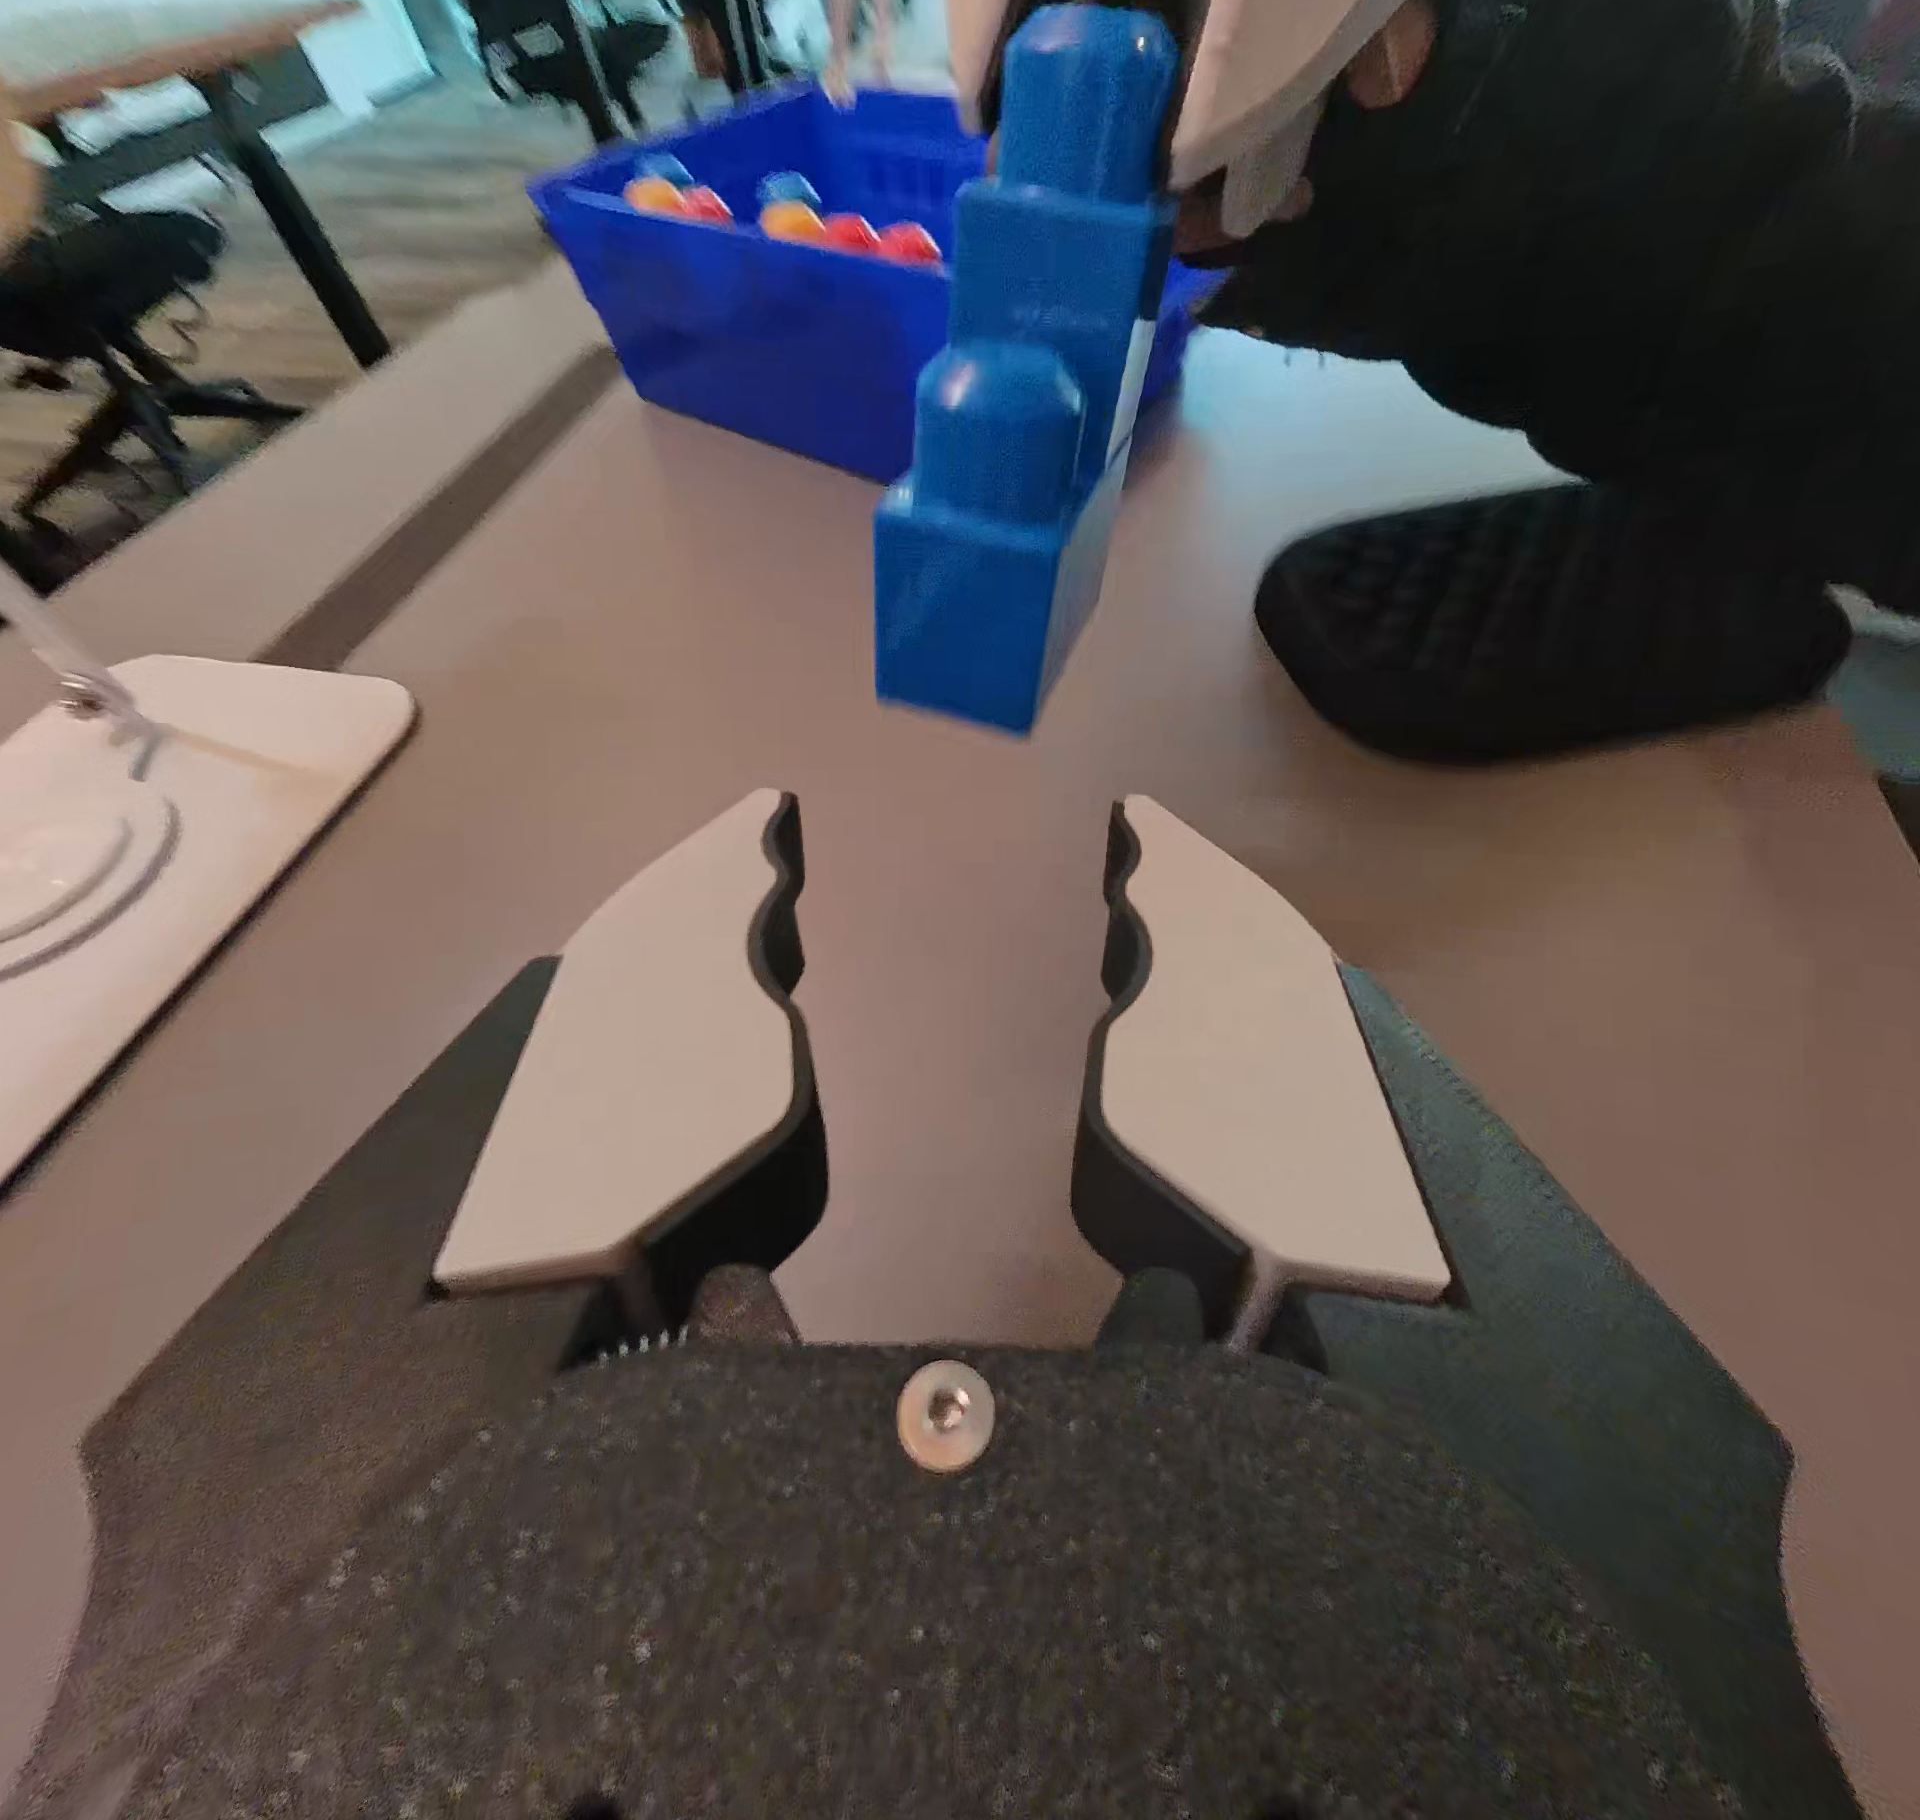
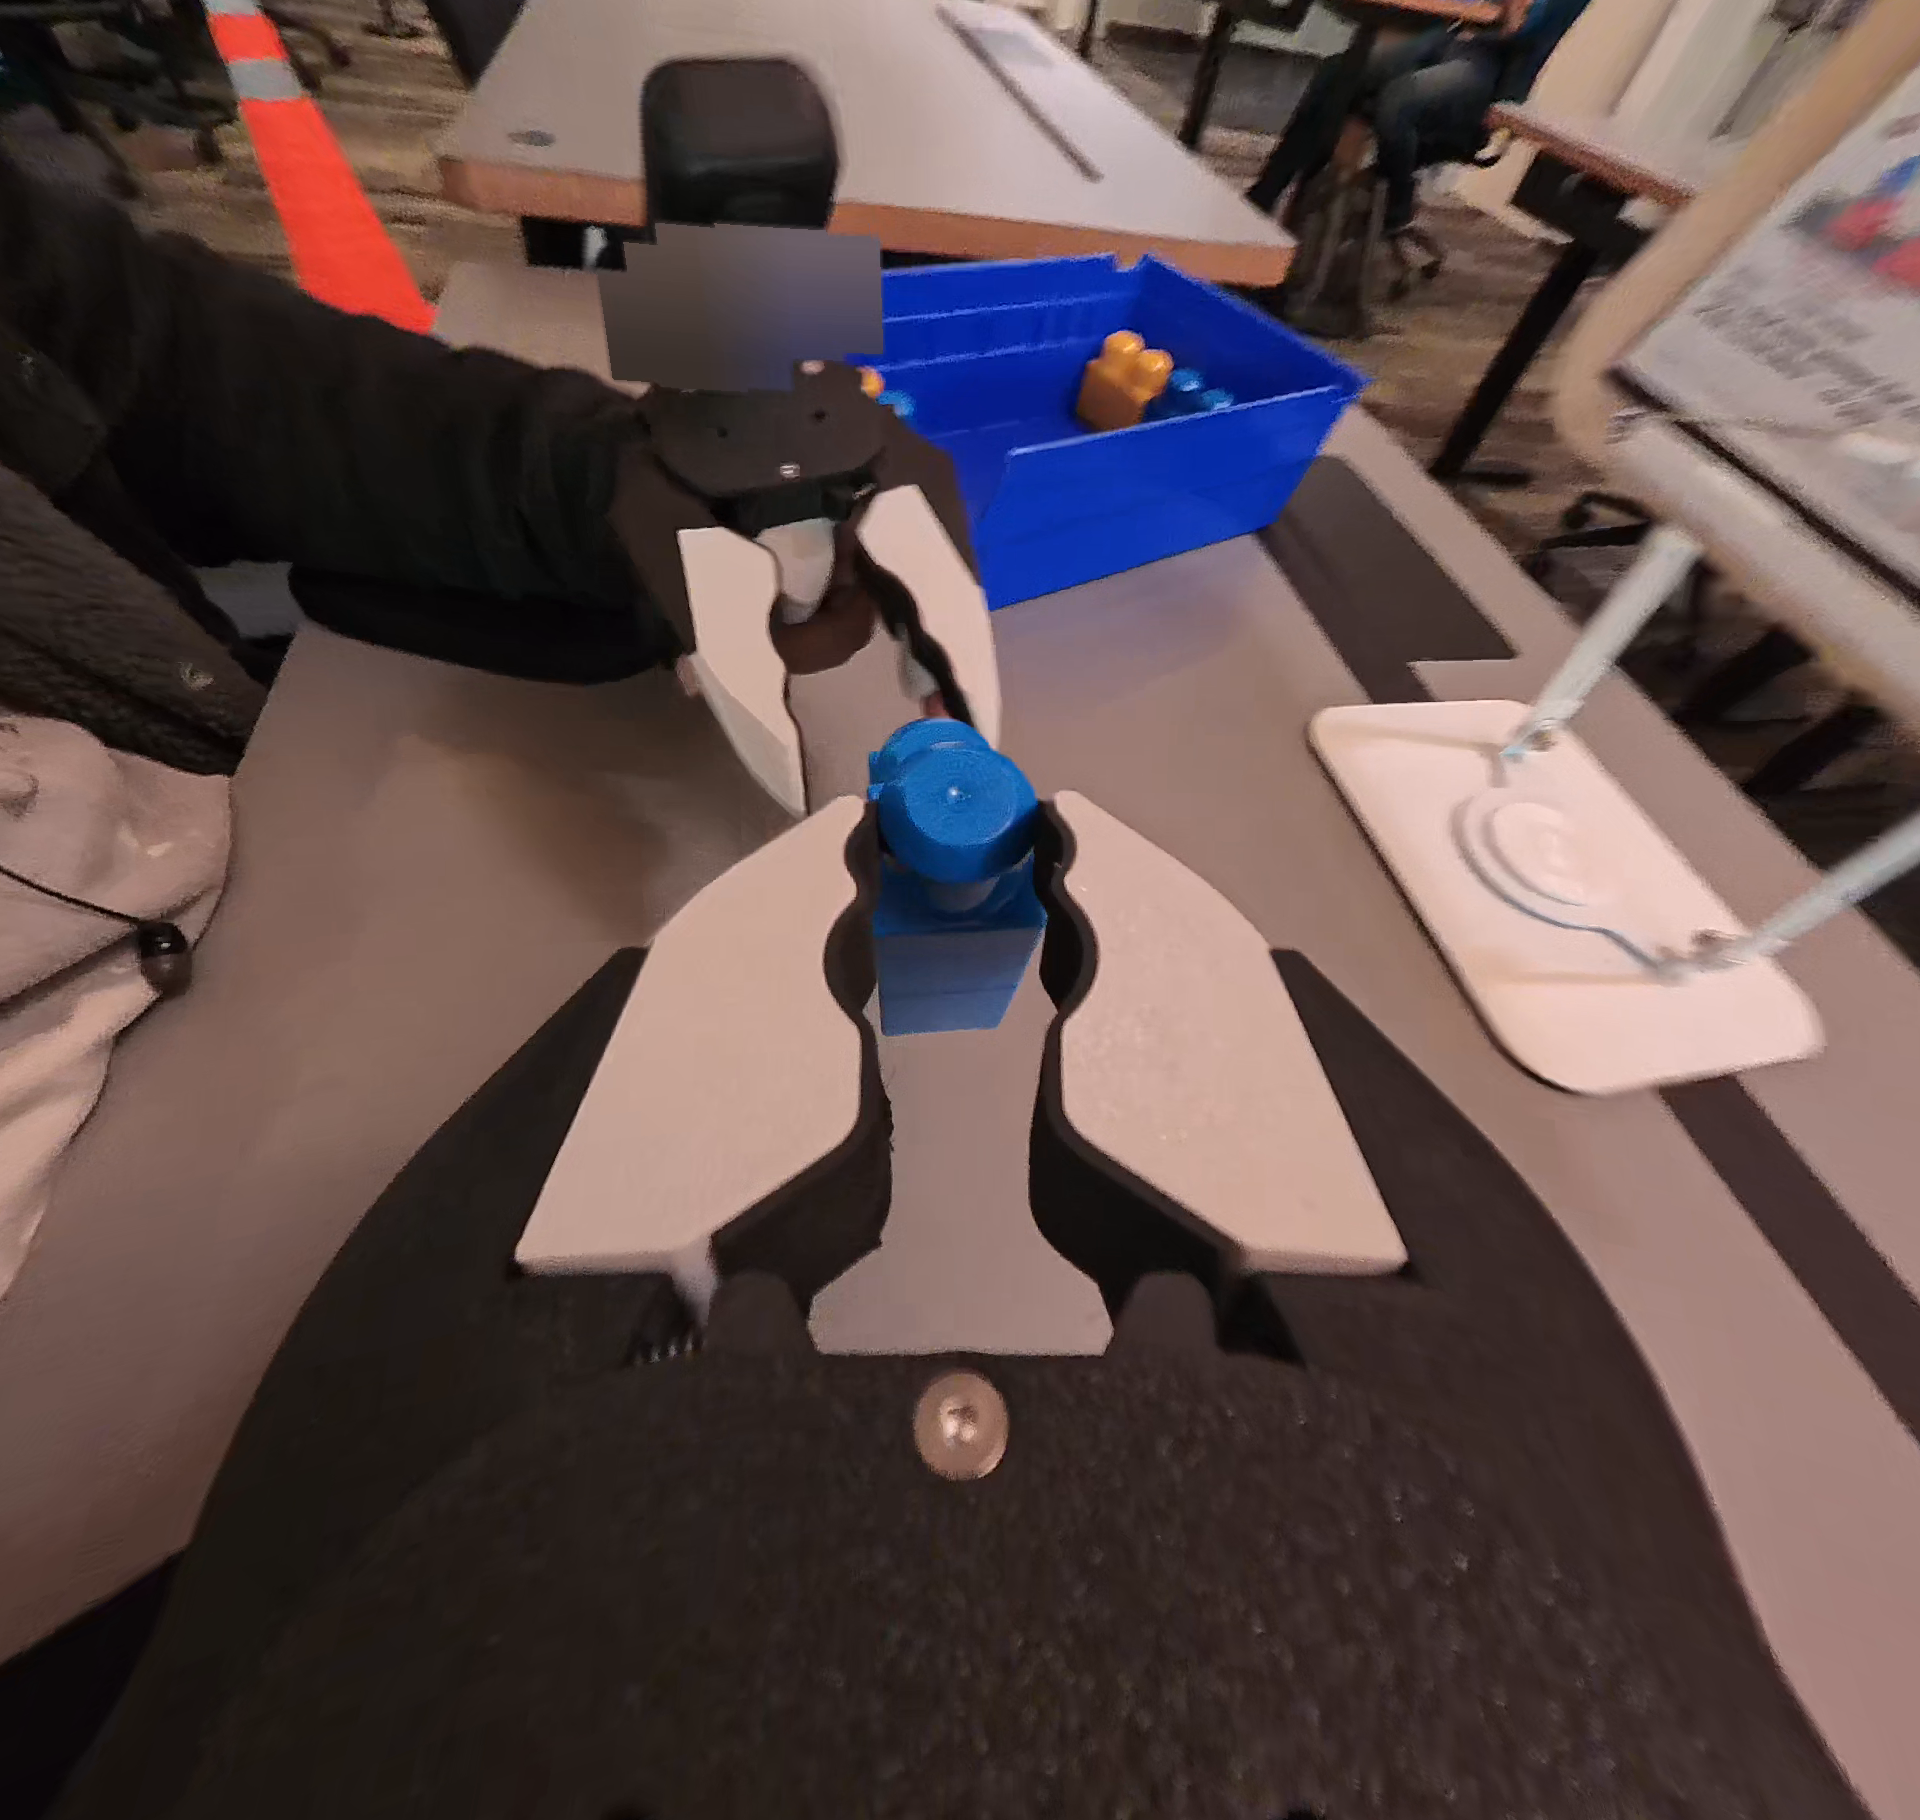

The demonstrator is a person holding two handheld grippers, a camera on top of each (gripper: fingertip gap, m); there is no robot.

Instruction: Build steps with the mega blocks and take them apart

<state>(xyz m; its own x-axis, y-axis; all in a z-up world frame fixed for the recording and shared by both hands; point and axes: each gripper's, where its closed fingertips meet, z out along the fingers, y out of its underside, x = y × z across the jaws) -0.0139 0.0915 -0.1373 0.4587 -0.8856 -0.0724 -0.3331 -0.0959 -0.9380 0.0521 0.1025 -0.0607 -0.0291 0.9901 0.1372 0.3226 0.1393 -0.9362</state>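
A blue mega block stack (image 1: 987, 565) of two blocks forms a step and stands slightly tilted on the table ahead of my left gripper (image 1: 956, 820). The left gripper is open and empty, a short way in front of the stack's lower block. My right gripper (image 2: 954, 835) is shut on the top stud of the blue stack (image 2: 956, 981); its white fingers (image 1: 1278, 56) show around the upper block from above. In the right wrist view the left gripper (image 2: 888, 731) shows open just beyond the stack.
A blue bin (image 1: 769, 326) with orange, red and blue blocks sits behind the stack; it also shows in the right wrist view (image 2: 1143, 492). A white stand base (image 1: 208, 783) (image 2: 1538, 887) lies to the side. A dark sleeve (image 1: 1558, 617) rests on the table. An orange cone (image 2: 301, 160) stands behind. The left gripper's tips are roughly 11 centimetres from the right gripper's. The white stand base (image 2: 1538, 887) is about 30 centimetres from my left fingertips and 35 centimetres from my right.
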